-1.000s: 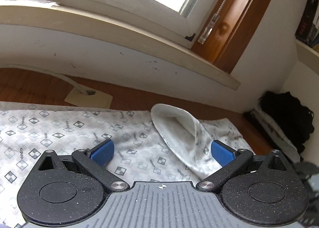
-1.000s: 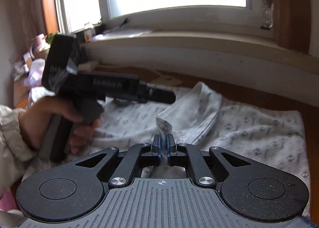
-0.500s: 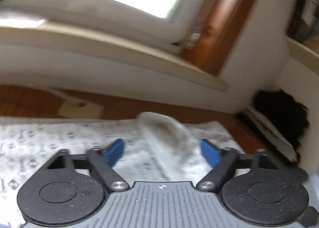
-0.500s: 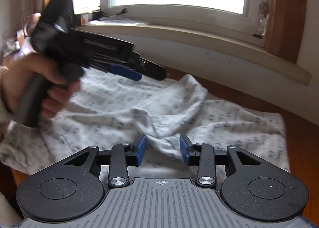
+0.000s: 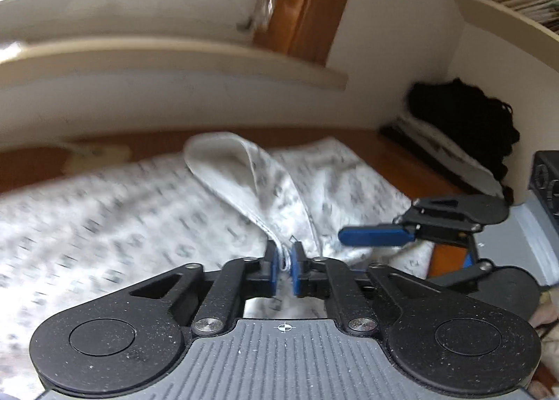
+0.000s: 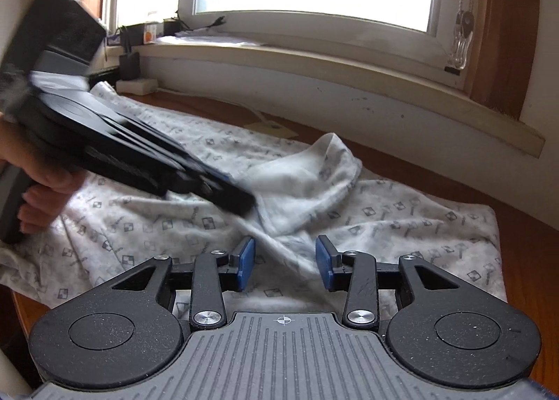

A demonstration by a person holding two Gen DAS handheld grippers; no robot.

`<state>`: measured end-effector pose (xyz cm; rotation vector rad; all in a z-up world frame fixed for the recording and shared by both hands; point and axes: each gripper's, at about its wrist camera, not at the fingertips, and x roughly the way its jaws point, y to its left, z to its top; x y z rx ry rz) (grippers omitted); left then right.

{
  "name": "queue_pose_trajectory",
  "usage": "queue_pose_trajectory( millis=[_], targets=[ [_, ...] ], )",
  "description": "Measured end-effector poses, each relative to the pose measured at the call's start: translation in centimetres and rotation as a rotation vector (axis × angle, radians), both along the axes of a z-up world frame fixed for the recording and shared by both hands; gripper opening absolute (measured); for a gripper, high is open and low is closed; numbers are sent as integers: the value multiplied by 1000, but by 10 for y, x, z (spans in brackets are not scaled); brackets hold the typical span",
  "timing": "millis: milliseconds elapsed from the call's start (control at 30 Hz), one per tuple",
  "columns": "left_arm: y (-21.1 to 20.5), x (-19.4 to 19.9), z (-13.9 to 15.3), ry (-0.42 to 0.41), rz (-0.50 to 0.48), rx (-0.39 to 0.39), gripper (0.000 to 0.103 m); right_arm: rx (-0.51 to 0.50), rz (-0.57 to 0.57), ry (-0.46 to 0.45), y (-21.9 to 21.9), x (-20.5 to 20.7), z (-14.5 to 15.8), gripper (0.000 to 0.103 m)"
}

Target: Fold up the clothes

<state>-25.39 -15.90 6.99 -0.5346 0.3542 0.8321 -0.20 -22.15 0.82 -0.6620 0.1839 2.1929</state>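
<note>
A: Two grippers work over one patterned garment (image 6: 401, 221), which lies spread on the wooden desk (image 6: 517, 246) below the window sill (image 6: 349, 81). What sits farthest left of the sill?

B: A hand (image 6: 38, 186) holding the left gripper (image 5: 283, 265). Half a second ago its blue pads stood wide apart above the cloth. Now they are pressed together on the hem of the raised flap (image 5: 244, 176), which shows its paler inside face.

A: And nearer the middle of the sill?

B: The flap itself, standing up off the flat layer, roughly under the sill's centre and still well short of it.

A: Then the right side?

B: The right gripper (image 6: 283, 262), spread open with cloth lying between its pads but not clamped. A second ago it was closed on that same fold; it has let go.

A: So a handover?

B: That is my reading: the pinch has passed from right to left. The garment is only partly doubled over, and the left gripper now controls where the flap lands. Blur in the left view suggests it is moving.

A: Any risk?

B: A thin hem could slip from the pinch if it is pulled hard.
</note>
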Motion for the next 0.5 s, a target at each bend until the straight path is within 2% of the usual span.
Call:
queue_pose_trajectory(
  millis=[100, 133, 200, 233, 267, 400, 467, 500],
  targets=[
    [-11, -6, 3, 7, 8, 20, 6, -6, 12, 15, 0, 1, 3, 39],
    [-13, -10, 4, 12, 21, 16, 10, -5, 26, 14, -2, -1, 4, 39],
    [-16, -15, 3, 32, 45, -2, 25, -10, 58, 8, -5, -5, 6, 39],
    [-17, -18, 3, 39, 56, 3, 42, -17, 77, 4, -6, -7, 6, 39],
    [-17, -20, 3, 43, 70, 11, 52, -21, 88, -5, -7, -10, 5, 39],
    [1, -19, 11, 4, 58, 20, 55, -41, 122, -33, -9, -18, 1, 39],
    [21, -9, 10, -1, 47, 4, 63, -51, 121, -29, -9, -19, -1, 39],
    [33, -3, 8, 0, 44, -8, 63, -58, 120, -21, -8, -18, -1, 39]
  ],
)
